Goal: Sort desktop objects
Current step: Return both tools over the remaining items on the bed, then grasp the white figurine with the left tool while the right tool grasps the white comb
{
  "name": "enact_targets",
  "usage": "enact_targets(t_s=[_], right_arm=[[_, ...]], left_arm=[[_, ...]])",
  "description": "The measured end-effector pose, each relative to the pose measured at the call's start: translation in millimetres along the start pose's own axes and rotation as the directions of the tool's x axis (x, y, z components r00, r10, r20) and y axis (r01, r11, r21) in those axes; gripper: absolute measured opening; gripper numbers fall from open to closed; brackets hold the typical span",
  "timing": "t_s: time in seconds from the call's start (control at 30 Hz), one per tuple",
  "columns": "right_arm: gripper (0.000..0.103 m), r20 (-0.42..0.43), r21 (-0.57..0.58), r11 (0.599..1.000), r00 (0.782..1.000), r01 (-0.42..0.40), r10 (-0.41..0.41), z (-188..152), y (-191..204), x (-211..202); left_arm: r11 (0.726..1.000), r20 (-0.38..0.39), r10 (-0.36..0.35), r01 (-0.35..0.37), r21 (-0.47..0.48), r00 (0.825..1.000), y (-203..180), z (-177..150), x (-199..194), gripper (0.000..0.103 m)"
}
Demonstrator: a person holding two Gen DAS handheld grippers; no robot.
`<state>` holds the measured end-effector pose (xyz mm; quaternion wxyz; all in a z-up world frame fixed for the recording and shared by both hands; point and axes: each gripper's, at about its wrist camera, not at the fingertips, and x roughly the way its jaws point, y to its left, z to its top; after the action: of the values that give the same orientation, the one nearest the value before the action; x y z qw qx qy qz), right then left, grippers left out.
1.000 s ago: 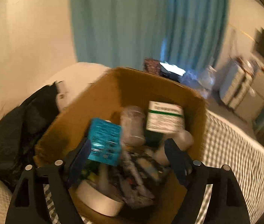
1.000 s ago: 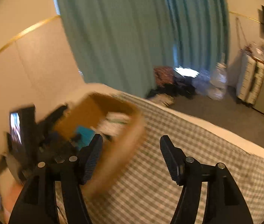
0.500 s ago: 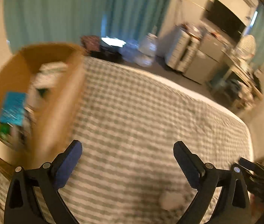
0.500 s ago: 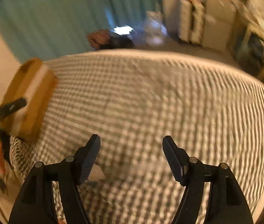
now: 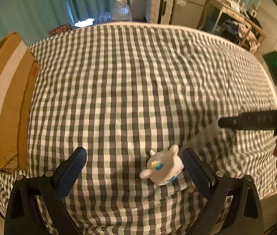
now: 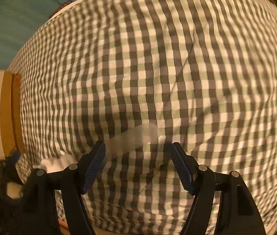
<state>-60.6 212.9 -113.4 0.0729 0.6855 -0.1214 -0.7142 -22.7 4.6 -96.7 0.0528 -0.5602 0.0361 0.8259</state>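
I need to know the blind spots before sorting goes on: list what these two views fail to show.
- Cardboard box contents: both views show only its outer side at the left edge.
- Pale flat object ahead of the right tongs: motion blur hides what it is.
- White toy, right wrist view: a blurred white patch, partly behind the tongs' frame.
- Right tongs, left wrist view: a blurred black bar, cut by the right edge.

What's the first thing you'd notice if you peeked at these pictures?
A little white bunny toy lying on the big checked bedcover, right between the wide-open fingers of the left gripper. Next, the brown cardboard box at the bedcover's left edge.
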Motion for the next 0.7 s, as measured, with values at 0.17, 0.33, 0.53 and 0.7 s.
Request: enact_targets(t_s=[0.17,0.33,0.53,0.7], right_arm=[[0.065,-0.028,-0.006,1.000,1.000,-0.007,0.007,-3,8,17],[0.041,0.057,-0.007,0.999,0.997,0.053,-0.053,-11,12,25],[0.016,0.164,0.002,0.997,0.984,-0.075,0.074,-9,8,7],[0.009,0.220,-0.020,0.992,0.968,-0.123,0.124,-6,15,-6]], left_arm=[[0.994,-0.034,-0.005,0.009,0.107,0.999,-18,-6,14,0.084],[0.973,-0.036,0.009,0.000,0.229,0.999,-41,-11,27,0.065],[0.969,-0.024,-0.052,0.056,0.243,0.998,-42,-8,27,0.044],[0.982,-0.040,-0.072,0.078,0.172,0.997,-25,-1,30,0.043]])
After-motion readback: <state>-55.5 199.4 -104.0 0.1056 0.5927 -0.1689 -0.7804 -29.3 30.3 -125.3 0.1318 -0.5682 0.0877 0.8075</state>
